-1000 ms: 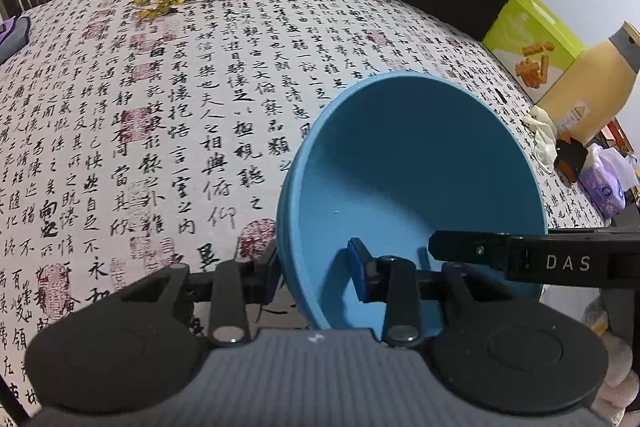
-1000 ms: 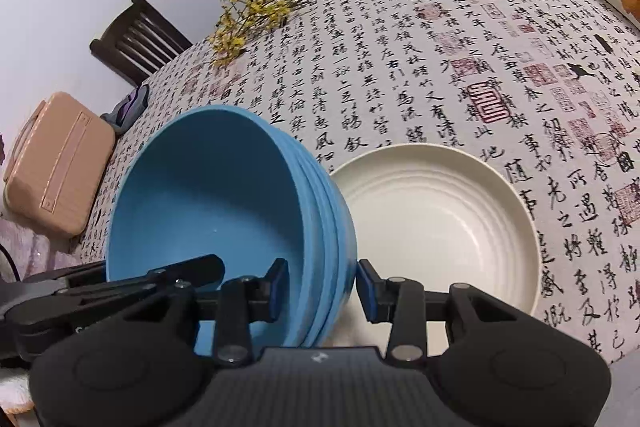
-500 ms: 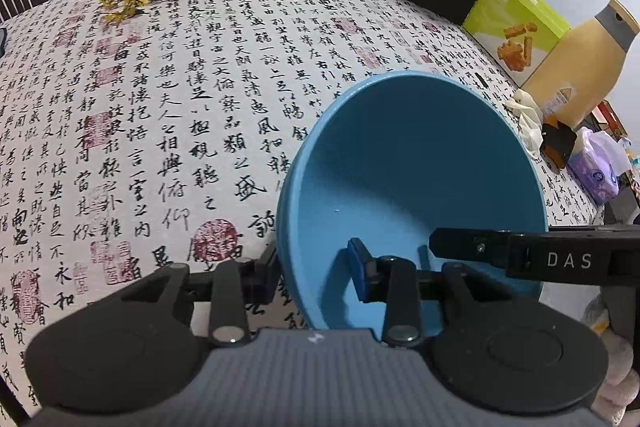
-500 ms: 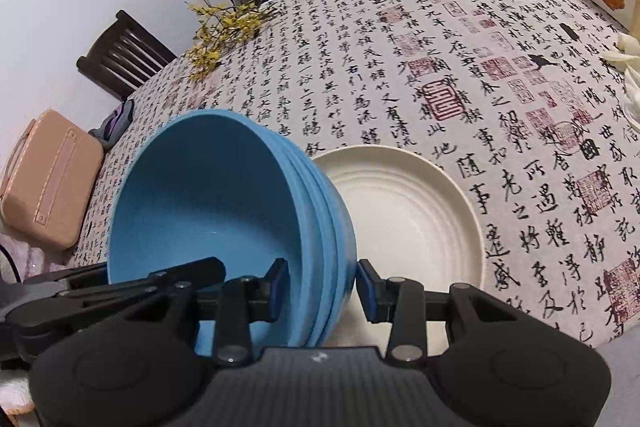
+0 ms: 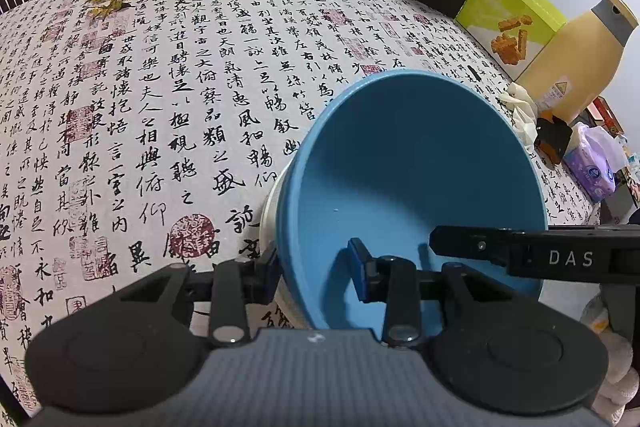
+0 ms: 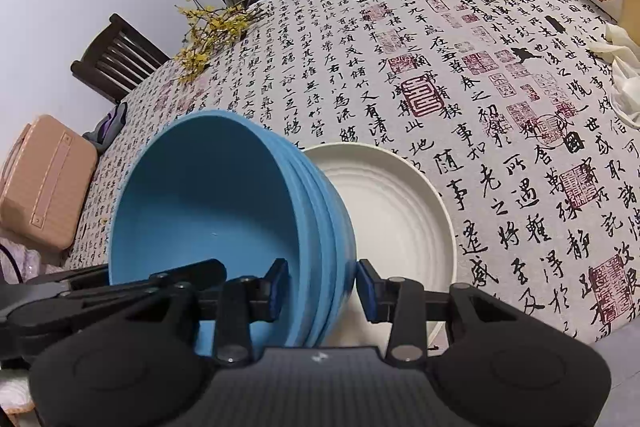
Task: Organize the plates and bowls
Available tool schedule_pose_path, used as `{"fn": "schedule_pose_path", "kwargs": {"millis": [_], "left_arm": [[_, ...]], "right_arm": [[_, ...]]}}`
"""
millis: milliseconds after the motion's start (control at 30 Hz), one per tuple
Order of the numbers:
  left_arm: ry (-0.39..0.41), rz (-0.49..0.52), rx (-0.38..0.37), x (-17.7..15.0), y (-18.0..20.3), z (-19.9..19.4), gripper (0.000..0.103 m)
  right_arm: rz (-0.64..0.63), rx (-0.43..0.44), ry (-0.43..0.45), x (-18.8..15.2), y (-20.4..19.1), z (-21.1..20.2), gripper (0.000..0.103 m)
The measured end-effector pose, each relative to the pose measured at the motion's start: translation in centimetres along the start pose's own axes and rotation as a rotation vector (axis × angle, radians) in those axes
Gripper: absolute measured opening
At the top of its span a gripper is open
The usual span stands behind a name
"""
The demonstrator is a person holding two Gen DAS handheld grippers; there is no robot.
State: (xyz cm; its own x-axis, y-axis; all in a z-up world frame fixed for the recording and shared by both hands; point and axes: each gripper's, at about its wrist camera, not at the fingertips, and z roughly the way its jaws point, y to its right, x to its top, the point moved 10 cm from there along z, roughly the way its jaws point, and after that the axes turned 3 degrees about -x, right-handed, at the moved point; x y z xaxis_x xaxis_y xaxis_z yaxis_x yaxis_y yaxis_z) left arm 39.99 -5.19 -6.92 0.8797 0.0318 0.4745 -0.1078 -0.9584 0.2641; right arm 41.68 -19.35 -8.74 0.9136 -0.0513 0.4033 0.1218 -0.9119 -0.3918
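four nested blue bowls by their stacked rims, one white ribbed plate, two grippers, left and right, one sprig of yellow flowers far left, one yellowish bottle far right, and one dark chair.

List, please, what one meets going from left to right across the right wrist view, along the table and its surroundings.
Pink case → dark wooden chair → yellow flower sprig → stack of blue bowls → white plate → crumpled white cloth.
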Motion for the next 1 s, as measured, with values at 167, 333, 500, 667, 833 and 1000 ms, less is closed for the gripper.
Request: {"fn": "schedule_pose_path", "kwargs": {"millis": [167, 333, 500, 667, 833, 1000], "left_arm": [[-0.007, -0.007, -0.007, -0.1, 0.3, 0.4, 0.035], [-0.013, -0.013, -0.007, -0.1, 0.4, 1.0, 0.035], [-0.021, -0.020, -0.003, -0.2, 0.5, 1.5, 0.035], [-0.017, -0.042, -0.012, -0.1, 0.3, 1.7, 0.035], [0.001, -0.047, -0.031, 0.0, 0.4, 1.4, 0.053], [0.095, -0.034, -0.038, 0.2, 0.4, -0.4, 0.085]], "right_arm": [[-0.004, -0.001, -0.002, 0.2, 0.6, 0.1, 0.037], [-0.015, -0.005, -0.005, 0.3, 1.1, 0.4, 0.037], [-0.021, -0.003, -0.015, 0.5, 1.5, 1.0, 0.037], [-0.030, 0.010, -0.014, 0.8, 1.8, 1.5, 0.037], [-0.057, 0.046, -0.029, 0.9, 1.6, 1.9, 0.045], [-0.119, 0.075, 0.050, 1.4, 1.0, 0.7, 0.073]]}}
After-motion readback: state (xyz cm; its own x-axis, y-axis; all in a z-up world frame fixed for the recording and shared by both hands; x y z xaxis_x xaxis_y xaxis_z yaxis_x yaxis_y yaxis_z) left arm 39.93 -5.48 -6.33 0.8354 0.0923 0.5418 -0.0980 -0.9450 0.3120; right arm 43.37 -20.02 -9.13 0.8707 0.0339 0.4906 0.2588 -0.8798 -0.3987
